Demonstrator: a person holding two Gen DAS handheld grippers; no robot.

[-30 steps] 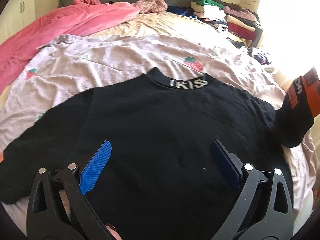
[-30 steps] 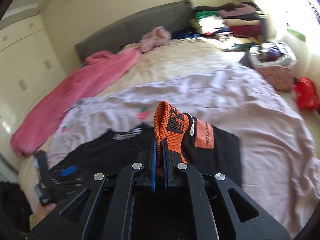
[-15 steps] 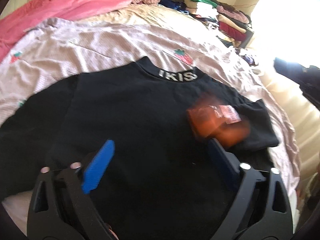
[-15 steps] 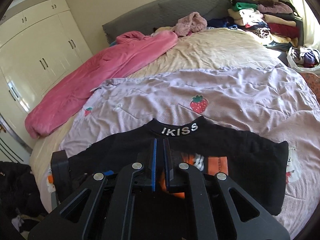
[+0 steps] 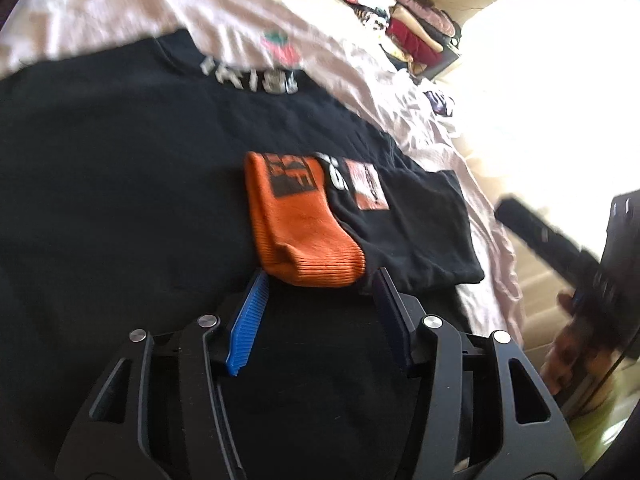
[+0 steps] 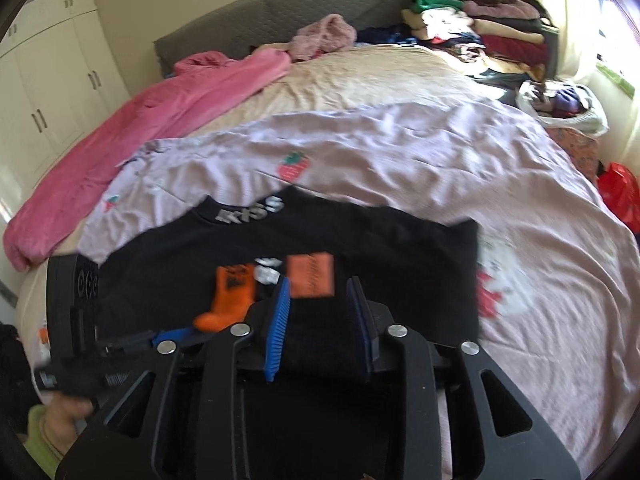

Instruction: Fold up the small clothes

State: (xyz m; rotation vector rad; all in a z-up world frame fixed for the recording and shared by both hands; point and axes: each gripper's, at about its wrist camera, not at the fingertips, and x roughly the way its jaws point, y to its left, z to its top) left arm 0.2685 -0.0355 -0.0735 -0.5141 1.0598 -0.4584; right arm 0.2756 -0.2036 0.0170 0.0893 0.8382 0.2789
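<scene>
A wide bed [image 6: 380, 76] under a crinkled lilac strawberry-print sheet [image 6: 400, 152] fills the room, a quilted grey headboard [image 6: 280, 4] behind it. On the sheet a soft black sweatshirt [image 5: 120, 168] lies flat, pale lettering on its collar. Its sleeve is folded across the chest, the ribbed orange cuff [image 5: 300, 224] resting on the black body. The left gripper [image 5: 318, 280] sits just below that cuff, its jaws closing with the cuff's edge between the ridged blue pads. The right gripper [image 6: 320, 284] hangs over the sleeve, its jaws opening and gripping nothing.
</scene>
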